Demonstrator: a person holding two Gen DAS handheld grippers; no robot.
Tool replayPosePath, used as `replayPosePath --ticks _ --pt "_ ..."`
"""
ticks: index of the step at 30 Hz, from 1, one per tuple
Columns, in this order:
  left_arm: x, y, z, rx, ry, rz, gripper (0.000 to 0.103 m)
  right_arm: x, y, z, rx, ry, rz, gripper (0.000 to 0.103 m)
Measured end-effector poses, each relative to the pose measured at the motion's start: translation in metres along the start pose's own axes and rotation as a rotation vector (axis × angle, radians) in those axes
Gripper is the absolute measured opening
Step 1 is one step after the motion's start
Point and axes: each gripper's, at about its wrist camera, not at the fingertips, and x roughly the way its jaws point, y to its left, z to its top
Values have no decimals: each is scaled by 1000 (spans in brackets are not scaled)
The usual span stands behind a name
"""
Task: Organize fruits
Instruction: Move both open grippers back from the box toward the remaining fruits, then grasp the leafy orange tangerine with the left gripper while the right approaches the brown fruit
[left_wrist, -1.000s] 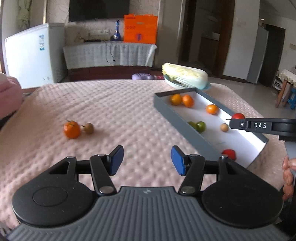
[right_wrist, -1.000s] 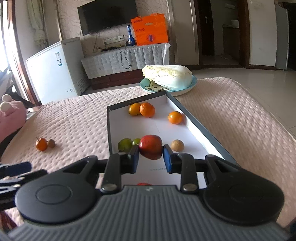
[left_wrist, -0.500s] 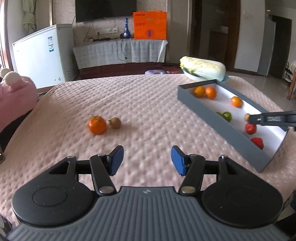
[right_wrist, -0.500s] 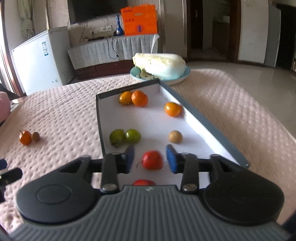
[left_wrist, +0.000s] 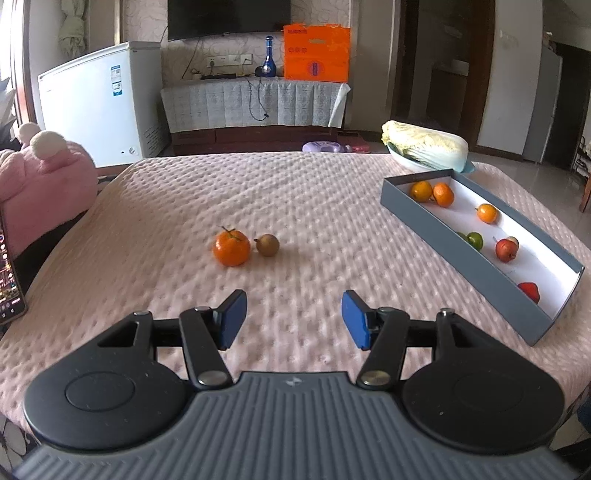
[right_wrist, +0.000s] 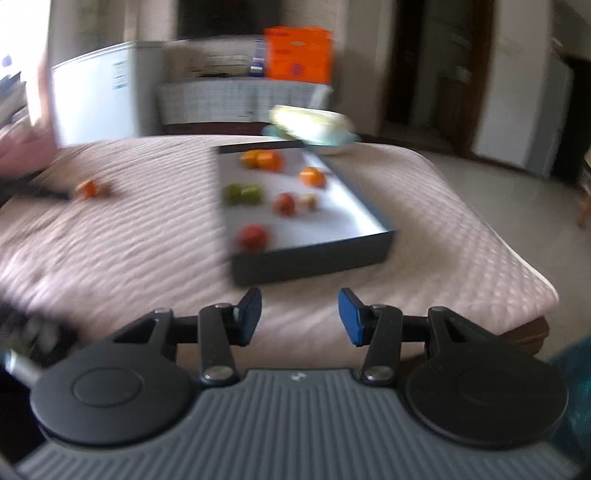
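Jaws of left gripper (left_wrist: 293, 319) and right gripper (right_wrist: 299, 317) stand spread, empty; tray (right_wrist: 314, 258) seemingly holds 7 fruits

**A pink quilted table and what lies on it**

The table (left_wrist: 295, 192) is covered by a pale pink, bumpy quilted cloth. Near its middle lie a stemmed orange (left_wrist: 231, 247) and a small brown fruit (left_wrist: 267, 244), just beside each other, perhaps touching. Toward the right stands a long grey box (left_wrist: 443, 236) with a white inside, set at a slant; it holds more fruit. Just beyond the box's far end sits a plate (left_wrist: 406, 159) bearing a cabbage (left_wrist: 424, 146). At the left edge a phone (left_wrist: 9, 277) shows, partly cut off.
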Motion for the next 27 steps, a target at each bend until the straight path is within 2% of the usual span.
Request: replayPosePath --ticks 3,5,8,11,14,17,20,24,27 --pt "-4 5 2 -16 -15 6 63 -15 45 3 -82 -6 161 48" --pt "-5 10 4 -28 -23 17 63 -18 70 18 -121 -16 264 48" --pt "-7 24 6 -62 -29 40 63 -18 97 55 -138 -66 379 48" --pt "-8 43 7 -93 -35 77 63 -13 111 98 -134 -137 450 48" --pt "-4 60 8 -92 -28 126 63 4 119 136 -137 -204 470 48" --pt "4 73 9 -90 -16 151 63 37 125 156 -132 -220 457 48" --pt "16 83 14 -110 -16 137 63 83 131 162 -139 -177 420 49" --pt "36 80 23 -110 -31 102 63 150 142 154 -132 -75 398 47" --pt "58 75 28 -96 -1 97 63 178 149 145 -137 -36 385 47"
